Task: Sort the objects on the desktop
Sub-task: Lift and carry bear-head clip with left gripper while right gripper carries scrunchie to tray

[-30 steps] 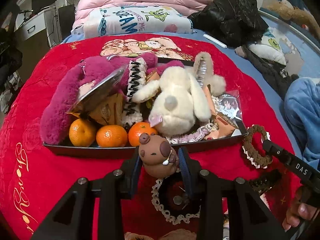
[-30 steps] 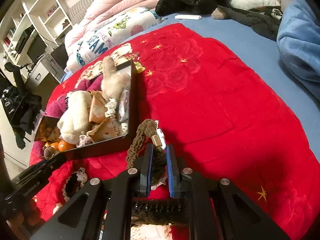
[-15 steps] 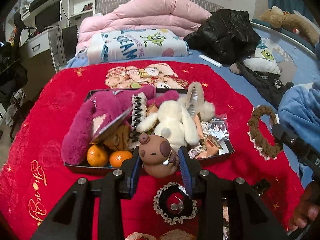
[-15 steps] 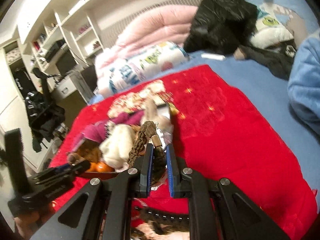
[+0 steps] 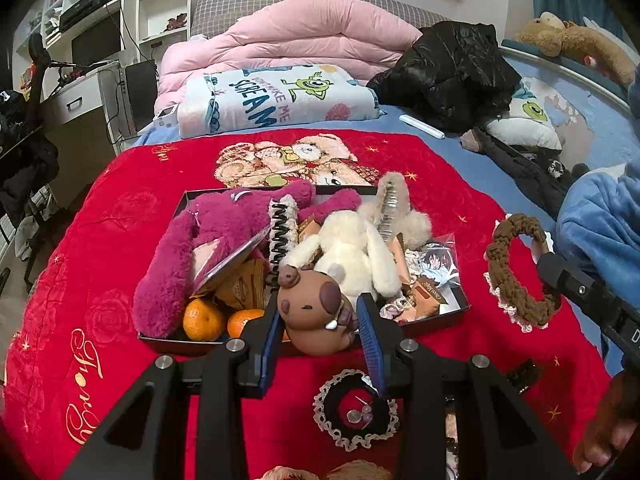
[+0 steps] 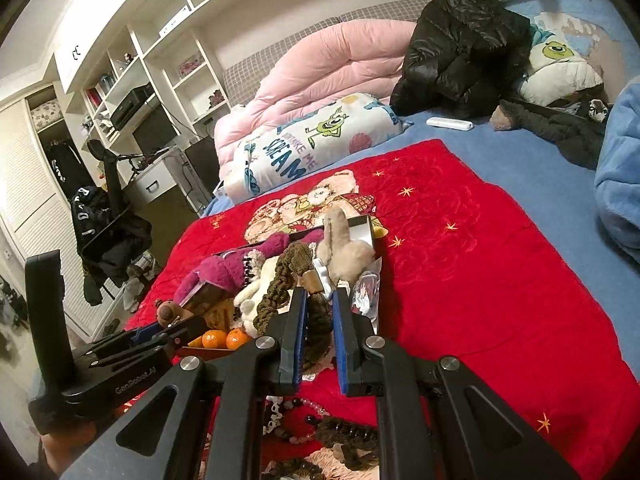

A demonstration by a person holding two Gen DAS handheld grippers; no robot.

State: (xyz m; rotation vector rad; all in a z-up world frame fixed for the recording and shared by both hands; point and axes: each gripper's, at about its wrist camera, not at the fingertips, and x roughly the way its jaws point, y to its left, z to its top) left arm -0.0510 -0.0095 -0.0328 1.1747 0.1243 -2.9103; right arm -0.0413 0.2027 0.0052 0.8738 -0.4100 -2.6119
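Observation:
My left gripper [image 5: 318, 320] is shut on a brown capybara toy [image 5: 316, 312] and holds it above the near rim of the black tray [image 5: 460, 304]. The tray holds a magenta plush [image 5: 200, 248], a white plush rabbit [image 5: 352, 252], oranges [image 5: 202, 320], a hair claw [image 5: 282, 236] and packets. My right gripper [image 6: 318, 300] is shut on a brown knitted scrunchie [image 6: 288, 276], which also shows in the left wrist view [image 5: 516, 276], held up to the right of the tray. The left gripper with the toy [image 6: 170, 312] shows in the right wrist view.
A black lace scrunchie [image 5: 356, 408] and a dark hair clip [image 5: 520, 376] lie on the red blanket [image 5: 100, 280] below the grippers. Beads and a brown claw clip [image 6: 348, 436] lie near. A folded quilt [image 5: 276, 96], pink duvet and black jacket [image 5: 452, 64] lie beyond.
Both grippers have risen and pulled back with their loads; the tray looks smaller and farther. The right gripper has tilted up and swung toward the tray.

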